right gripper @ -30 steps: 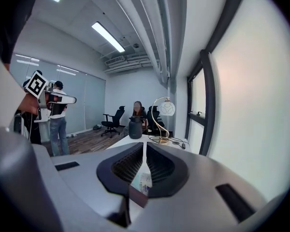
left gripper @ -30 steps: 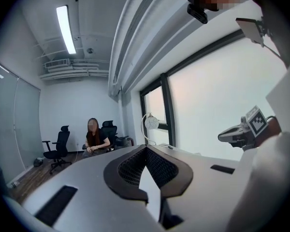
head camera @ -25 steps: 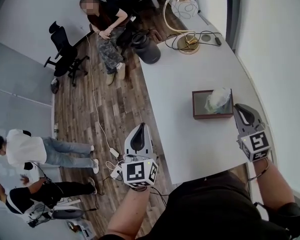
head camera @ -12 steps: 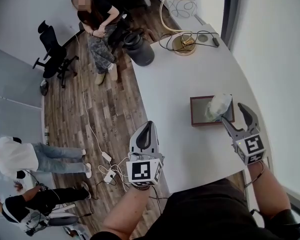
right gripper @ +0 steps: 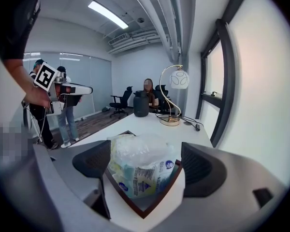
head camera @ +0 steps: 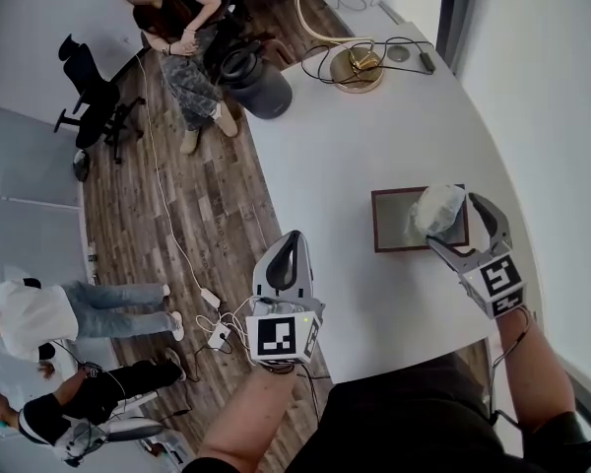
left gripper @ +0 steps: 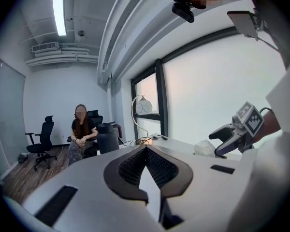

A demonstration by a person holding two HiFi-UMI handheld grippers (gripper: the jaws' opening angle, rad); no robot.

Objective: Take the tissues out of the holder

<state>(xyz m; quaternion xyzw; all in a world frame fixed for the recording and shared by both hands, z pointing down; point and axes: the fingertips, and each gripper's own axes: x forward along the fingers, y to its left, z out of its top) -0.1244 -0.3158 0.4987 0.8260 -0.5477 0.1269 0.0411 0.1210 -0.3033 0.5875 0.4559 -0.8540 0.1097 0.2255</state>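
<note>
I am at the approach step, lining up to grasp: my right gripper (head camera: 454, 221) has its jaws opening wide on either side of the tissue pack (head camera: 436, 208), which stands between them untouched, no pad pressing on it yet. The tissue pack sits in the dark wooden holder (head camera: 389, 246) on the white worktop (head camera: 374, 136), at about my 1 o'clock, leaning toward the holder's 3 o'clock end. My left gripper (head camera: 289, 252) hangs off the worktop's edge at the holder's 8 o'clock, jaws pressed together with nothing in them. Next, I judge, the right jaws must close on the soft plastic wrap low enough to catch the pack's body, then lift straight up so the holder stays put; crinkly film could slip. A second ago the right gripper was fully closed and sat at the holder's 4 o'clock corner; since then it has spread and moved in over the pack.
</note>
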